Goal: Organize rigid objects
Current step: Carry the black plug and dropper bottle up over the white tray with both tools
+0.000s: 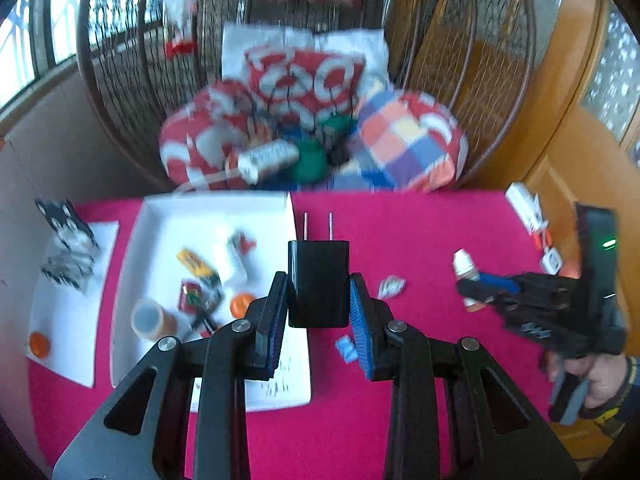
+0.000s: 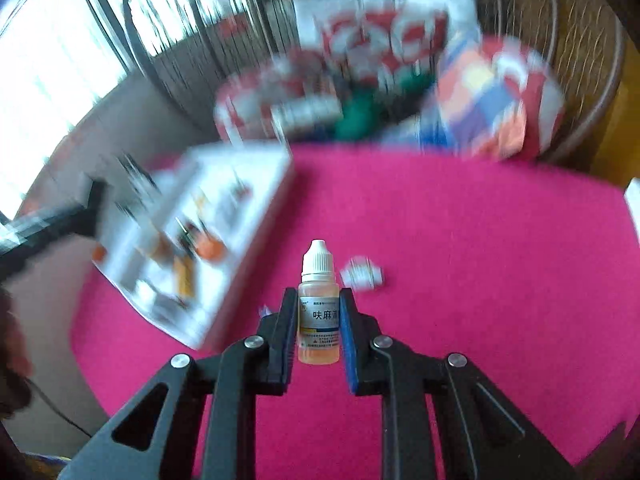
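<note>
My left gripper (image 1: 319, 284) is shut on a black plug adapter (image 1: 318, 276), prongs pointing away, held above the pink table by the white tray (image 1: 208, 208). The tray holds several small items: an orange cup (image 1: 150, 318), a yellow battery (image 1: 196, 264), an orange ball (image 1: 240, 304). My right gripper (image 2: 319, 300) is shut on a small dropper bottle (image 2: 318, 304) with a white cap and pale orange liquid, lifted over the table. In the left wrist view the right gripper (image 1: 476, 290) shows at the right with the bottle (image 1: 466, 266) in it.
A white wrapper (image 2: 362, 274) lies on the pink cloth (image 2: 480, 260) near the bottle; a blue scrap (image 1: 346, 348) lies by the left fingers. A white sheet (image 1: 64, 320) with an orange ball (image 1: 39, 345) sits left of the tray. A wicker chair (image 1: 460, 40) with cushions stands behind.
</note>
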